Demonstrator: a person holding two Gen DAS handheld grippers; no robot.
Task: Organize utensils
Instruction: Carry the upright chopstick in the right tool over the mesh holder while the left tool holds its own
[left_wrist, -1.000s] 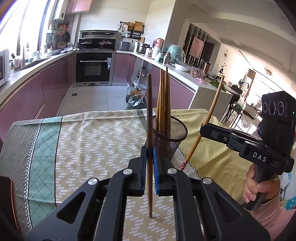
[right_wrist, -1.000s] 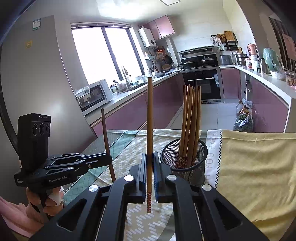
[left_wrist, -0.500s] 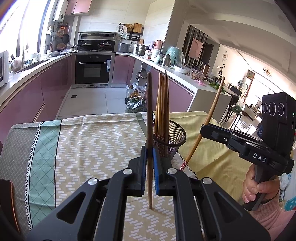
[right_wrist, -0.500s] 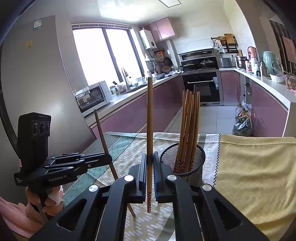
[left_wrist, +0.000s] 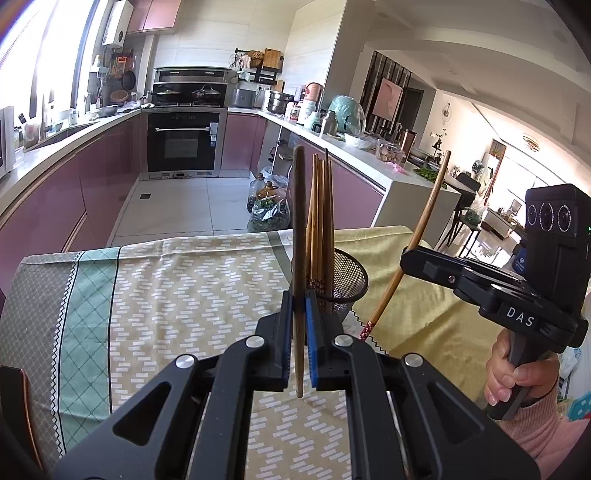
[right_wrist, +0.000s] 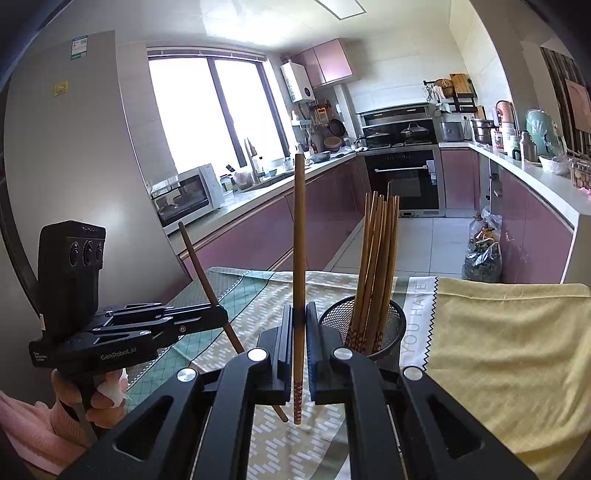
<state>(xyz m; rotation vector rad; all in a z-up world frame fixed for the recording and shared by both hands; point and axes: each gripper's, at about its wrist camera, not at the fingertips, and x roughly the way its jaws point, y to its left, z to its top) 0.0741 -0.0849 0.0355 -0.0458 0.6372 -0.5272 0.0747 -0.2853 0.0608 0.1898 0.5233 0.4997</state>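
Left gripper fingers clamped on a dark plain chopstick, held upright, thin end poking out below the pads over the patterned tablecloth on the desk. Right gripper fingers clamped on a lighter chopstick with patterned tip down. Black mesh holder with a chopstick bundle stands just beyond both grippers, apart from both held sticks.
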